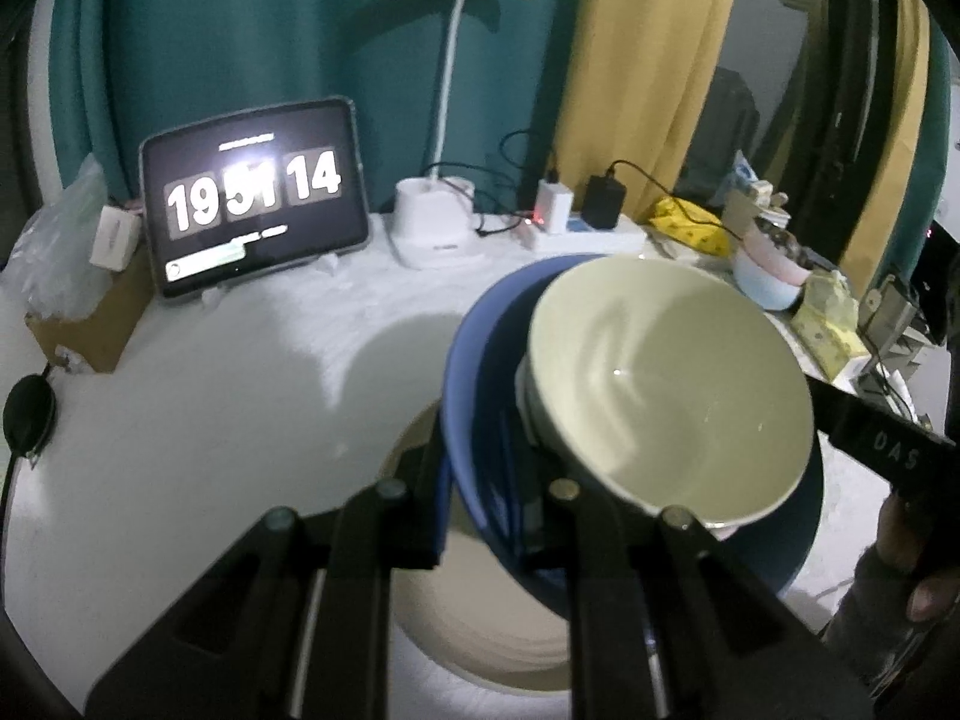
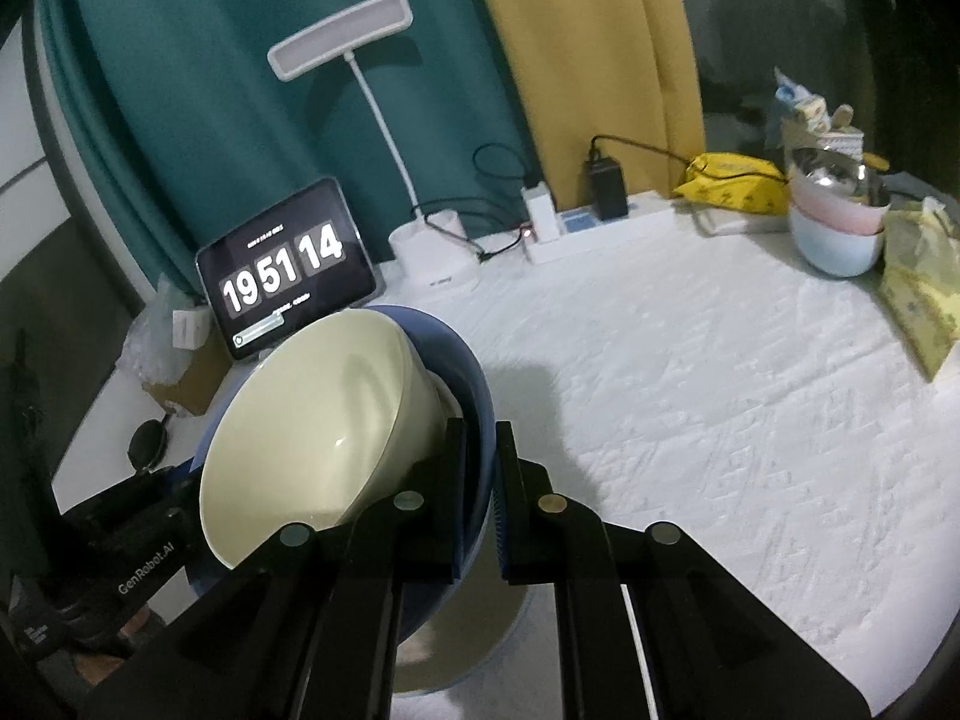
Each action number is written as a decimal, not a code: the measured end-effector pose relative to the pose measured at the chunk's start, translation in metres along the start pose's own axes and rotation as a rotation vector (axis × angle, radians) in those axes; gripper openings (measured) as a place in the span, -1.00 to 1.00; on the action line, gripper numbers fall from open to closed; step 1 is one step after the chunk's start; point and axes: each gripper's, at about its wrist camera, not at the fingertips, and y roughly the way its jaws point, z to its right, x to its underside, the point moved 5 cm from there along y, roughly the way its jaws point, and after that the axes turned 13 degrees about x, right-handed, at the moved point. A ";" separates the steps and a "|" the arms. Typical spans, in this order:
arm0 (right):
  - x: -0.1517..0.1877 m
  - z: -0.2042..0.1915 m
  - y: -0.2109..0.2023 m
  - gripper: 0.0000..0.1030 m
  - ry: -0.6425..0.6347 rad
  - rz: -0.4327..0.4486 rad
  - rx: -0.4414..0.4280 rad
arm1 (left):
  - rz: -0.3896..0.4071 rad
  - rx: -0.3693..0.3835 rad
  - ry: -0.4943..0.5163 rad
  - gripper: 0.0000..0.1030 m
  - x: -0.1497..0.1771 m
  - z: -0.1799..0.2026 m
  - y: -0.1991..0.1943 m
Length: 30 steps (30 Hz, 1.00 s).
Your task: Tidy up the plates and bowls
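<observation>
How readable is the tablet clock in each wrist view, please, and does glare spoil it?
Left wrist view: glare washes out the middle digits on the tablet, whose edges bow from fisheye distortion. Right wrist view: the tablet reads 19 51 14 cleanly, without glare.

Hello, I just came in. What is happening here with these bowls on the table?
A person holds a gripping tool in each hand and carries a blue bowl with a cream bowl resting tilted inside it. The left tool is shut on one side of the blue bowl's rim, and the right tool is shut on the opposite side. The bowls hang above a cream plate on the white table. Other stacked bowls stand at the far right of the table.
</observation>
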 end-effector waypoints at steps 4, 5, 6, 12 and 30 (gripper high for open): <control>0.004 -0.008 0.012 -0.82 -0.003 -0.029 -0.010 | -0.010 -0.015 -0.014 -0.74 0.002 -0.012 0.003; 0.004 -0.009 0.015 -0.82 -0.002 -0.034 -0.011 | -0.012 -0.018 -0.016 -0.74 0.003 -0.014 0.004; 0.004 -0.010 0.018 -0.82 -0.002 -0.042 -0.012 | -0.016 -0.022 -0.018 -0.74 0.004 -0.016 0.006; 0.006 -0.011 0.030 -0.82 0.001 -0.074 -0.014 | -0.036 -0.034 -0.028 -0.74 0.007 -0.022 0.013; 0.005 -0.010 0.030 -0.78 -0.041 -0.067 0.034 | -0.031 -0.088 0.007 -0.64 0.008 -0.022 0.020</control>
